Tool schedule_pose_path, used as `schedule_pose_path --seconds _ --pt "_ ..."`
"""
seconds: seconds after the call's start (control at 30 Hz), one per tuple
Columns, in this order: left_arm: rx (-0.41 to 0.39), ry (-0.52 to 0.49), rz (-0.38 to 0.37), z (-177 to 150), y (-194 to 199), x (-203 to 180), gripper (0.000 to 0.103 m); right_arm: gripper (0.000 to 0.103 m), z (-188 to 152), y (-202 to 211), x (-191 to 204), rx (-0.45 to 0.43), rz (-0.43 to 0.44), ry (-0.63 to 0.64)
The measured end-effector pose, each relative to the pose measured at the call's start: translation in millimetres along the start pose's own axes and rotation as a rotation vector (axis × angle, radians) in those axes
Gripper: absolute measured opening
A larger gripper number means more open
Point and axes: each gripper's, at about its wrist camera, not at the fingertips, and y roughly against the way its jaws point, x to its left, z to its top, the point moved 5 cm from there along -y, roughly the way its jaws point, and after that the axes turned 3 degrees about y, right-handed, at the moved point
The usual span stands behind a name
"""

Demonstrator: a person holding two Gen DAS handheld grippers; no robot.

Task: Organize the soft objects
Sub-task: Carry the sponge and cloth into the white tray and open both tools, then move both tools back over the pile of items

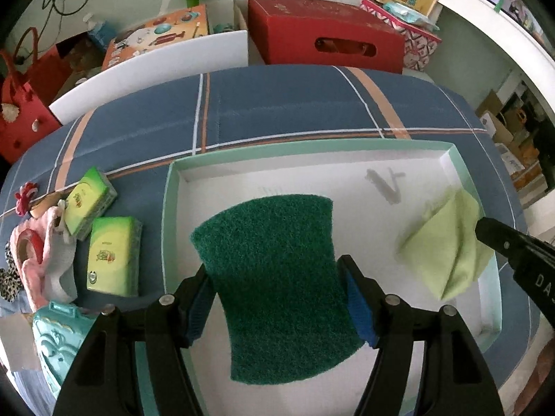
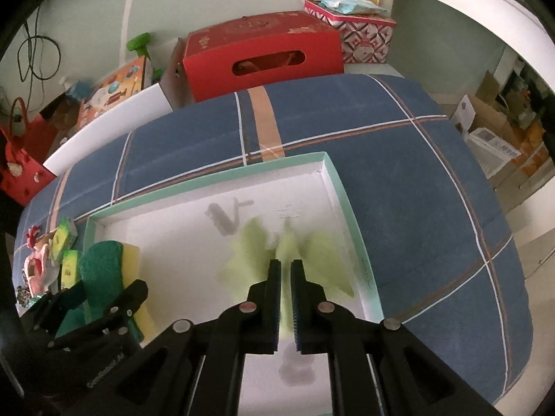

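Our left hand-held gripper (image 1: 277,298) squeezes the light, springy sponge (image 1: 274,277) by its edges over the tray (image 1: 168,208); at three o'clock our right hand-held gripper (image 2: 286,277) pinches the limp cloth (image 1: 447,242).

Black plastic tool (image 1: 275,298) arms, blue ribbed pads (image 1: 360,306), silver pivot screws, partly legible white lettering.

Both grippers closed on soft items, side by side.

The left gripper (image 1: 277,298) has its jaws spread wide and pressed against the two edges of a sponge (image 1: 274,277), blue pads touching it on either side. The right gripper (image 2: 285,274), just to its right, has its jaws drawn nearly together, pinching a cloth (image 2: 288,253) that fans out ahead of the fingertips.
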Motion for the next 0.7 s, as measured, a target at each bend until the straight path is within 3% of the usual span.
schedule_pose_path --seconds 0.07,0.13,0.2,0.27,0.37,0.47,0.7 --pt "-0.011 0.009 -0.006 0.6 5.3 0.8 0.072 0.014 1.3 2.4 1.4 -0.002 0.005 0.002" --pt "-0.025 0.011 -0.015 1.1 11.7 1.3 0.075 0.042 1.9 7.5 2.8 -0.012 0.009 0.002" --pt "-0.033 0.015 -0.018 2.1 16.9 2.1 0.083 0.054 3.6 16.0 4.9 -0.037 -0.004 0.011" --pt "-0.039 0.023 -0.03 4.3 21.1 2.8 0.089 0.055 5.1 24.2 7.4 -0.055 -0.011 0.024" --pt "-0.052 0.032 -0.037 6.5 28.7 3.8 0.093 0.069 6.4 36.9 11.3 -0.082 -0.013 0.041" --pt "-0.089 0.043 -0.007 10.4 41.6 11.0 0.098 0.076 7.3 43.5 13.4 -0.094 -0.011 0.051" --pt "-0.192 0.101 0.065 20.1 73.9 46.7 0.101 0.103 7.0 55.5 13.8 -0.131 -0.007 0.05"
